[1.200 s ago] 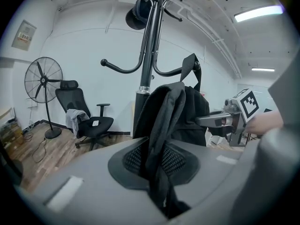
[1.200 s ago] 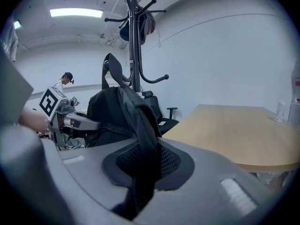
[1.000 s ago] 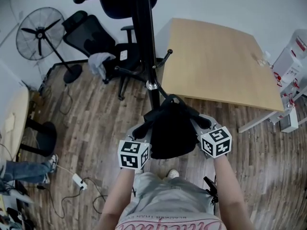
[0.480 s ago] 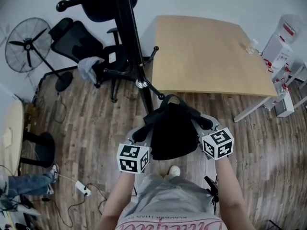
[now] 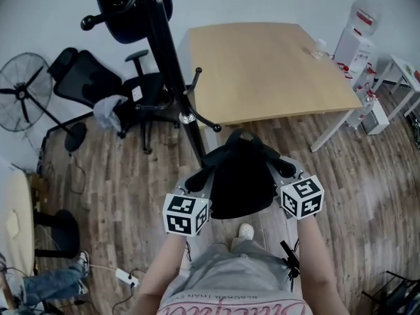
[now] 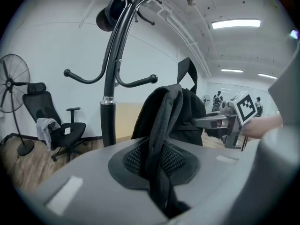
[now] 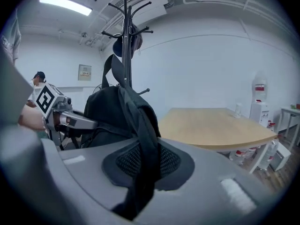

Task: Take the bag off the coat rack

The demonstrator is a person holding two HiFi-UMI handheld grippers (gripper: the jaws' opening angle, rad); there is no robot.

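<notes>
A black backpack hangs free in front of the person, clear of the black coat rack, whose pole stands just behind it to the left. My left gripper is shut on one shoulder strap, which runs down between its jaws. My right gripper is shut on the other strap at the bag's right side. In the left gripper view the rack rises behind the bag, and in the right gripper view the rack shows above the bag.
A dark item still hangs at the rack's top. A wooden table stands behind the bag to the right. An office chair and a fan are at the left, a water dispenser at the right.
Both grippers keep their hold on the backpack. The rack, chair and table have slid left in the head view, and the rack's pole now stands a little farther from the bag.
</notes>
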